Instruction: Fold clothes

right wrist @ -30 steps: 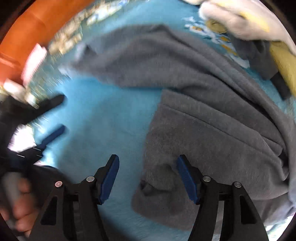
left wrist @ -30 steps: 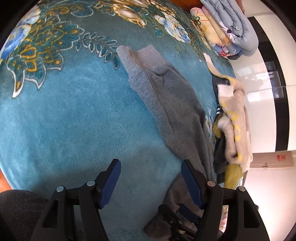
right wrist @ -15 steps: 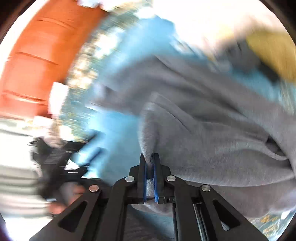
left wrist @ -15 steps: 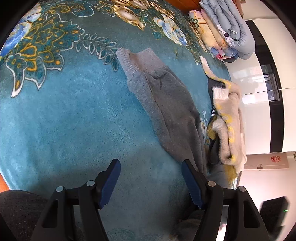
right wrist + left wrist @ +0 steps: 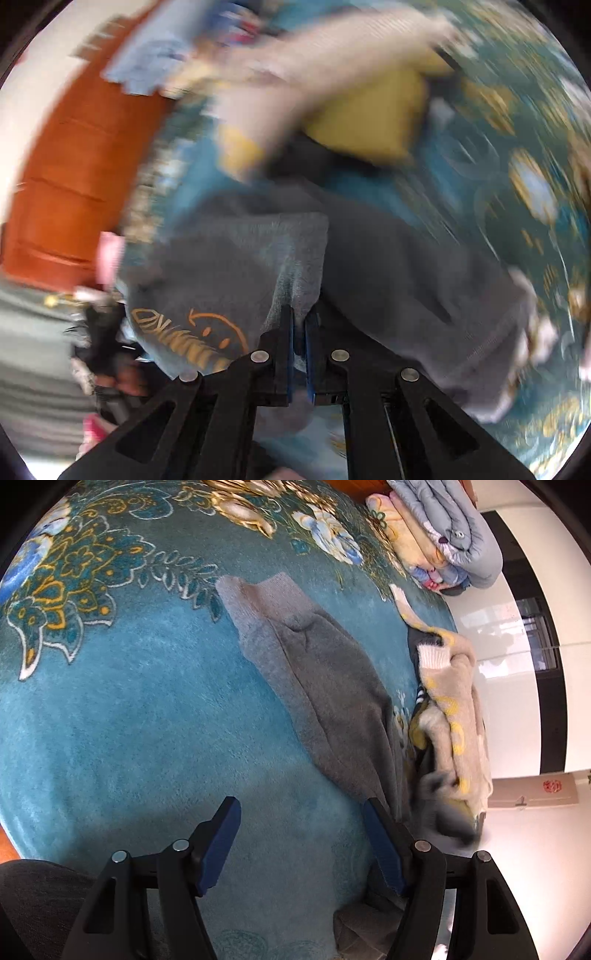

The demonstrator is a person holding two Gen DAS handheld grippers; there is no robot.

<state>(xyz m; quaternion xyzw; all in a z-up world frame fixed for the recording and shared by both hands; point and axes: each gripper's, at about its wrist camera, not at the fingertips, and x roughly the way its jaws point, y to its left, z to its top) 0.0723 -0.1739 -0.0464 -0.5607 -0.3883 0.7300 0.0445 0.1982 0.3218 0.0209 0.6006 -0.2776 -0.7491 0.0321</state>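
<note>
A grey sweatshirt [image 5: 325,686] lies on the blue floral blanket [image 5: 129,709], one sleeve with a ribbed cuff stretched toward the far left. My left gripper [image 5: 303,838] is open and empty above bare blanket, near the sweatshirt's near edge. In the blurred right wrist view my right gripper [image 5: 299,325] is shut on a fold of the grey sweatshirt [image 5: 229,273] and holds it lifted; an orange smiley print shows on the cloth.
A pile of cream, yellow and dark clothes [image 5: 450,716] lies right of the sweatshirt. Folded quilts [image 5: 443,528] are stacked at the far right corner. An orange wooden headboard [image 5: 66,166] is at the left of the right wrist view.
My right gripper closed on the sweatshirt's edge and has swung it up and over, exposing the orange print. The left gripper stayed open and barely shifted.
</note>
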